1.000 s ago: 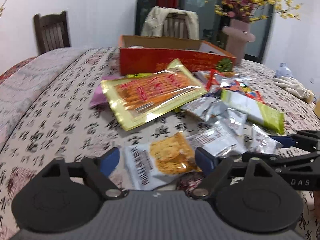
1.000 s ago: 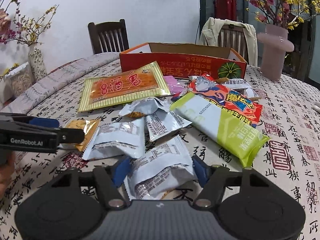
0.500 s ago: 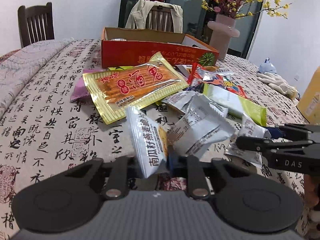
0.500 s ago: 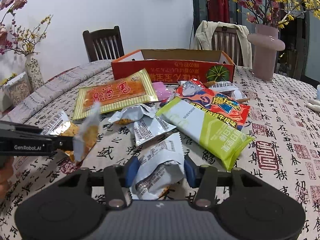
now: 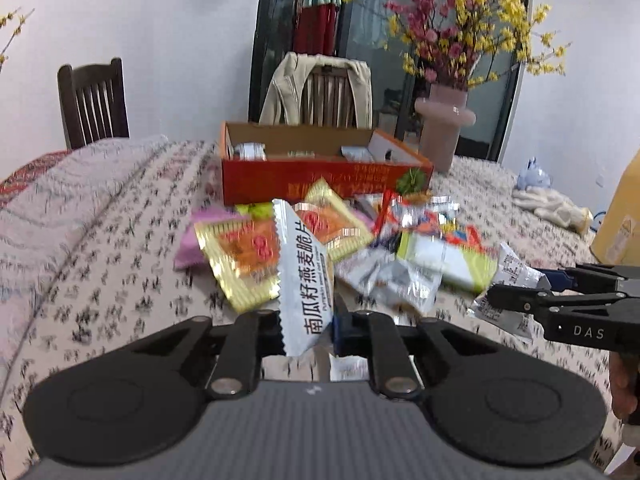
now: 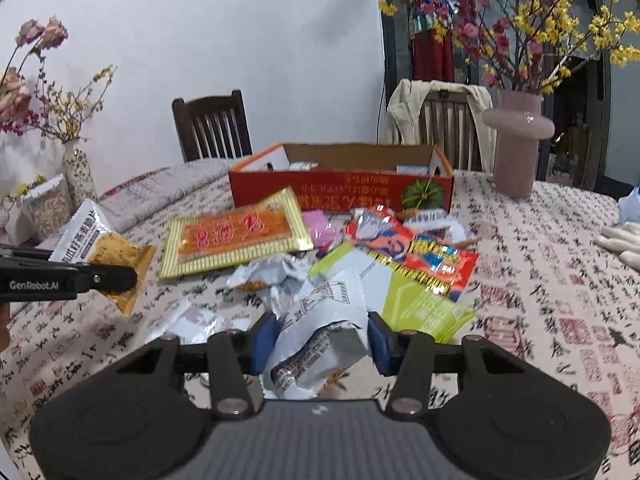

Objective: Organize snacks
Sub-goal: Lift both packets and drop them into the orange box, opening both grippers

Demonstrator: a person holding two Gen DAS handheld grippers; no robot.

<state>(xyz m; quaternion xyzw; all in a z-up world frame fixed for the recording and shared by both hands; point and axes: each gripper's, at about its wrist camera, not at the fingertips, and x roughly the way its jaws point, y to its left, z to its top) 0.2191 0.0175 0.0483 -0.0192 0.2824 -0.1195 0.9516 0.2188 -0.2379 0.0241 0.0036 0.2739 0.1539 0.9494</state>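
My left gripper (image 5: 306,326) is shut on a white oat-crisp packet (image 5: 302,280) and holds it edge-up above the table; the packet also shows in the right wrist view (image 6: 100,252). My right gripper (image 6: 318,342) is shut on a silver snack packet (image 6: 320,344), lifted off the table; it also shows in the left wrist view (image 5: 506,292). An open orange cardboard box (image 5: 320,176) stands at the back, with a few packets inside. A pile of snacks lies in front of it: a yellow-orange bag (image 6: 236,240), a green bar (image 6: 420,304), a red bag (image 6: 416,252), silver packets (image 6: 268,276).
A pink vase (image 6: 518,144) with blossom branches stands right of the box. Chairs (image 6: 212,126) stand behind the table. White gloves (image 5: 552,208) and a yellow carton (image 5: 622,224) lie far right. A patterned vase (image 6: 78,170) is at the left edge.
Both grippers closed on their packets and lifted them off the table. The view rose, so the inside of the box now shows.
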